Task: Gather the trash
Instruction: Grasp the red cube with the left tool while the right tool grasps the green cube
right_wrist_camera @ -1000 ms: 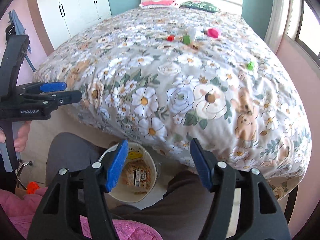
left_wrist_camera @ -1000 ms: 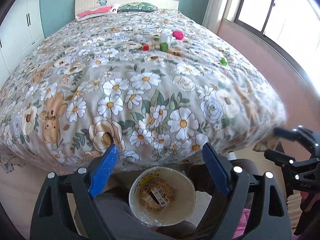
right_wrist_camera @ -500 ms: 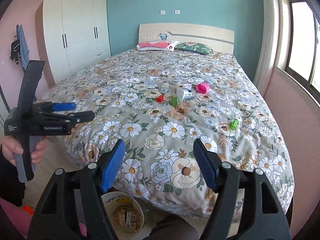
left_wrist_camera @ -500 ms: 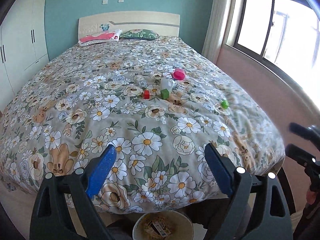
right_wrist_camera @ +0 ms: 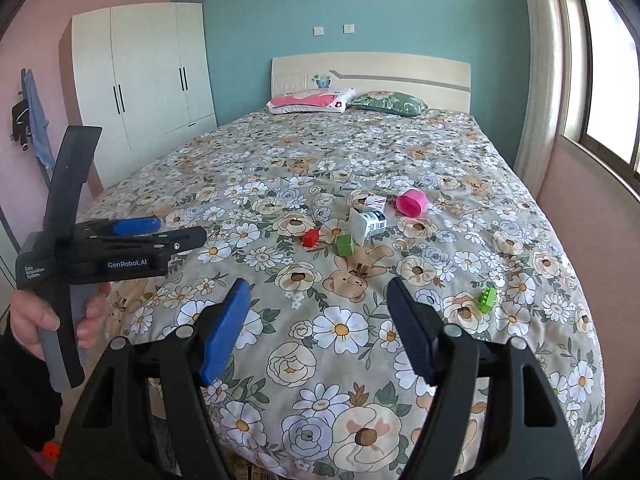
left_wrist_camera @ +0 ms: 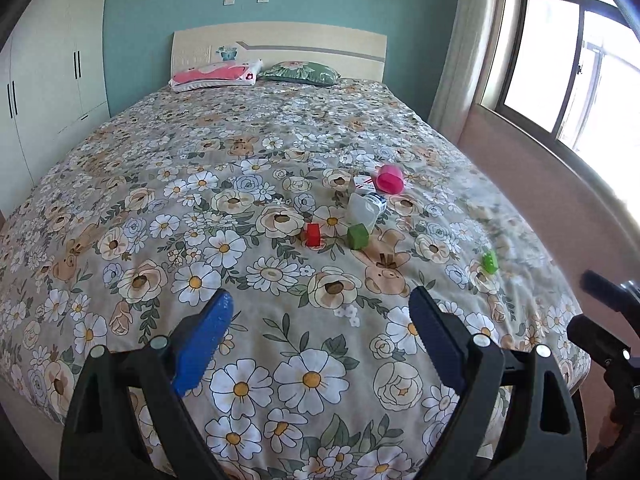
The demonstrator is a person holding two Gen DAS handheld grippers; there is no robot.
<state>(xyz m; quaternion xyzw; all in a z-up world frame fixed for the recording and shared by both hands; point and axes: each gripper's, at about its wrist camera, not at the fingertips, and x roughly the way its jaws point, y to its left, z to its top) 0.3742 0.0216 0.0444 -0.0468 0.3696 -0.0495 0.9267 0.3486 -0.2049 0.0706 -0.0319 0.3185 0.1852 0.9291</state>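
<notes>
The right claw is cut off by the left wrist view's right edge. Print on the white carton is too small to read. The bed hides the floor beyond.

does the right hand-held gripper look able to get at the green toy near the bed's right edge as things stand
Probably yes. The right hand-held gripper is open and empty, and the green toy lies alone on the bedspread with nothing between them, though it is still some way ahead.
</notes>
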